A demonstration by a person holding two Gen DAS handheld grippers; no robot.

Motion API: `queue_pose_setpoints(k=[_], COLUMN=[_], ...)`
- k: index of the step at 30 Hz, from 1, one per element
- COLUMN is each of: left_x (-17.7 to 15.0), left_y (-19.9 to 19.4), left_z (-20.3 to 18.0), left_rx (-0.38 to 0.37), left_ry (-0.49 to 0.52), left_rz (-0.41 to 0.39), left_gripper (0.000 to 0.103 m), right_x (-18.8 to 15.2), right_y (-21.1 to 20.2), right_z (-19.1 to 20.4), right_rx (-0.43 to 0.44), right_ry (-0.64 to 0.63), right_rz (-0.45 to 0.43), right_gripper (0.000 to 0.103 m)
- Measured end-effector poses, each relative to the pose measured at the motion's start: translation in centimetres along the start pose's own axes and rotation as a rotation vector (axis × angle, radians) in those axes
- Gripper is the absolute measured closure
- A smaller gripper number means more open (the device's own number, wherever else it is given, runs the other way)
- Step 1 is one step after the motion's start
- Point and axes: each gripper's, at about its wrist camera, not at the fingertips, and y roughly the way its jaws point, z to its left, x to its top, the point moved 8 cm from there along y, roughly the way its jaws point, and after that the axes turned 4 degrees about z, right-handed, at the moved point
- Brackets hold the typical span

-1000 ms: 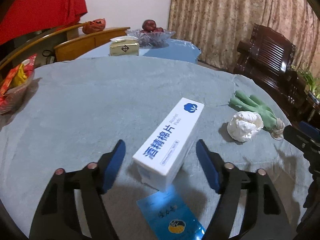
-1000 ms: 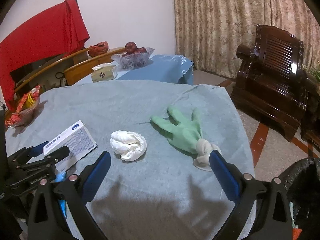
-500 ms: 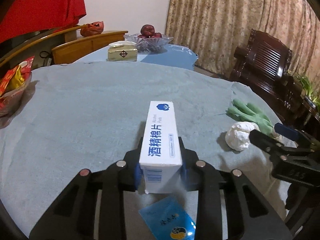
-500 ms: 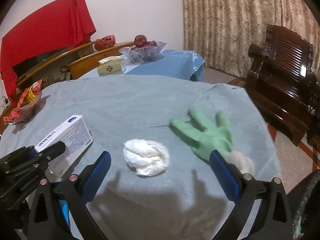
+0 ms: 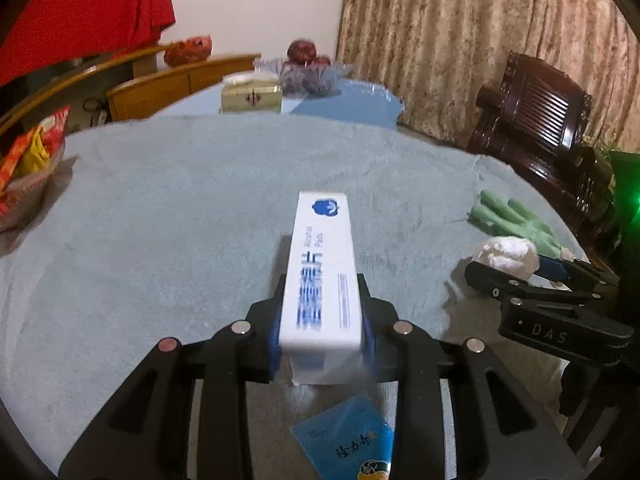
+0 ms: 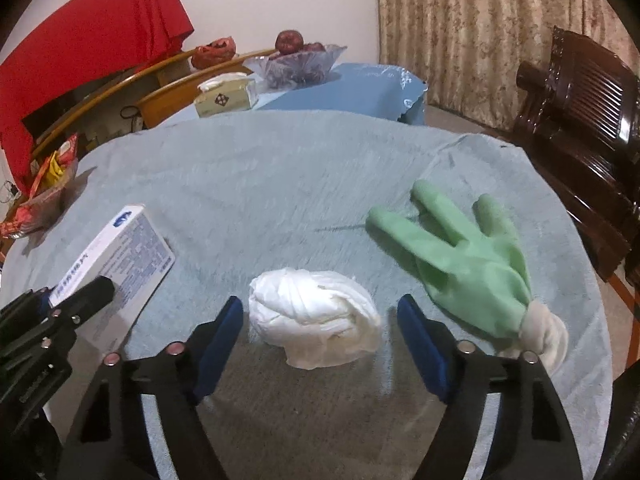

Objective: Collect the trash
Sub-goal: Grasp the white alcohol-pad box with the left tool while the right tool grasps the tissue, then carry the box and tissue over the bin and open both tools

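My left gripper [image 5: 321,322] is shut on a long white alcohol-pads box [image 5: 323,272], its pads pressing both long sides near the near end. A blue sachet [image 5: 352,446] lies on the cloth just below the box. In the right wrist view a crumpled white tissue ball [image 6: 314,316] sits between the blue pads of my right gripper [image 6: 320,320], whose jaws are closing with a gap still showing on each side. A green rubber glove [image 6: 464,260] lies to the tissue's right. The box [image 6: 116,268] and left gripper [image 6: 60,300] show at left.
The round table wears a grey-blue cloth [image 5: 180,208]. A snack basket [image 5: 24,176] stands at its left edge. Behind it are a tissue box [image 5: 251,96], a glass fruit bowl [image 5: 306,68] and wooden chairs. A dark carved armchair [image 6: 580,120] stands at right.
My left gripper closed on the white box, which turned to lie straight between the fingers. My right gripper moved left and down from the glove to straddle the tissue ball, and its jaws narrowed.
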Motion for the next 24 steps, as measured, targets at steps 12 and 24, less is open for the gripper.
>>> queue_pose_setpoints(k=[12, 24], left_x=[0.5, 1.0], left_y=[-1.9, -7.0], left_z=[-0.5, -4.8], left_rx=[0.003, -0.047], left_ry=[-0.010, 0.019], left_rz=[-0.030, -0.070], left_gripper=[0.074, 0.074], right_x=[0.2, 0.0], right_y=[-3.1, -11.0], right_z=[0.7, -0.5], right_rx=[0.063, 0.092], right_ry=[-0.006, 0.015], right_rz=[-0.050, -0.149], right_gripper=[0.056, 0.056])
